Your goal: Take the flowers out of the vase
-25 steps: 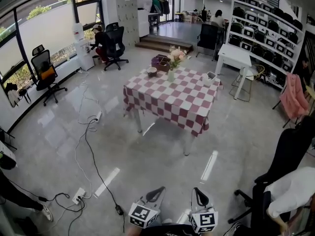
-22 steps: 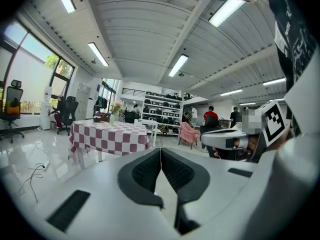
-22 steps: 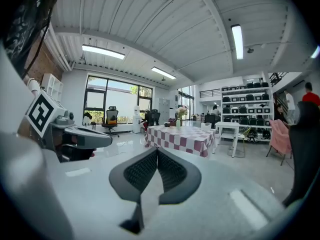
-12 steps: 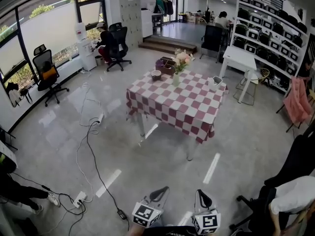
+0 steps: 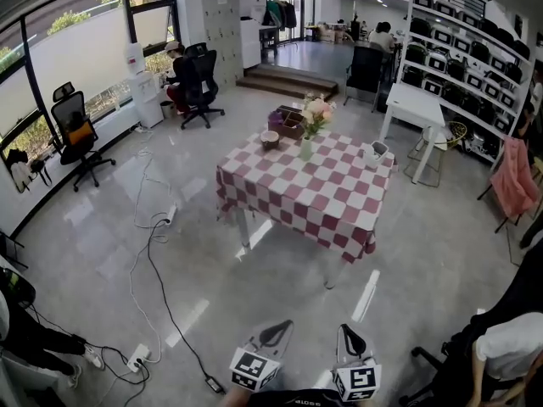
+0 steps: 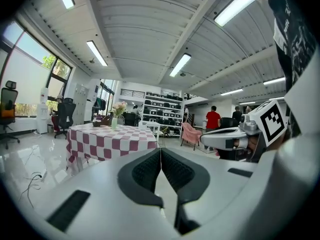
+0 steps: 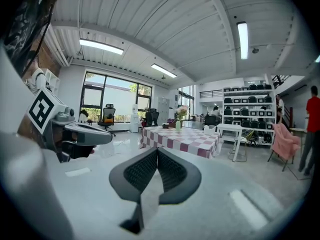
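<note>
1. The jaws of the left gripper (image 6: 160,156) were pressed together on nothing; those of the right gripper (image 7: 157,156) were likewise closed tight and empty.
2. Both grippers were held low and side by side, probably because nothing graspable lay within reach.
3. The flowers (image 5: 318,108) were seen upright in the vase (image 5: 305,149), near the far edge of the checked surface (image 5: 297,193), well apart from both grippers across the floor (image 5: 280,278).
4. The task was judged not yet begun.

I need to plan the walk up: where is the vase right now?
In the head view, the vase stands near the far edge of the checkered table, just right of a small bowl, with the flowers in it.
</note>
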`<state>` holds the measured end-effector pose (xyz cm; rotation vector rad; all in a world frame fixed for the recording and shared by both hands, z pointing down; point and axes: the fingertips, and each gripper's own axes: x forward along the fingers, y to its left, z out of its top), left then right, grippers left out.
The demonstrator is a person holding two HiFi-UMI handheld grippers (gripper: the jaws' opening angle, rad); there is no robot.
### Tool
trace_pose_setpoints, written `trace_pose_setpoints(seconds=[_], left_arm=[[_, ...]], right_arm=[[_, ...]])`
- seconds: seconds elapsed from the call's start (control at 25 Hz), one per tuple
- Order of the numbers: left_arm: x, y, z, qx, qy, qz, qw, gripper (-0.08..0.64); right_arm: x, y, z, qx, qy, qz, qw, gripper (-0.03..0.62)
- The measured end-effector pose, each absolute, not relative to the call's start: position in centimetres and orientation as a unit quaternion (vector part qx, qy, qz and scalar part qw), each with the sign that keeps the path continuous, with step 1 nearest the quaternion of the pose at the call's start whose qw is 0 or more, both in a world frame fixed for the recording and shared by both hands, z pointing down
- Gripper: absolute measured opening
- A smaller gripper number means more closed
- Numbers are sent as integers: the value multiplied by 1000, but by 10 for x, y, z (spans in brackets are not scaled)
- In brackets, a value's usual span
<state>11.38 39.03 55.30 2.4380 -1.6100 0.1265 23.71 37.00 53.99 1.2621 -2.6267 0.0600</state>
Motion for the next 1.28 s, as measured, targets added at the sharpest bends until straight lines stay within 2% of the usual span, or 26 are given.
trace_pose_setpoints(seconds=[0.8, 1.28], left_arm=[[22, 296, 559, 853, -510, 64, 86, 12], [18, 282, 556, 860, -498, 62, 89, 12]], right_arm=[[154, 292, 542, 476, -873, 45, 94, 6], [147, 279, 546, 482, -869, 51, 97, 6]])
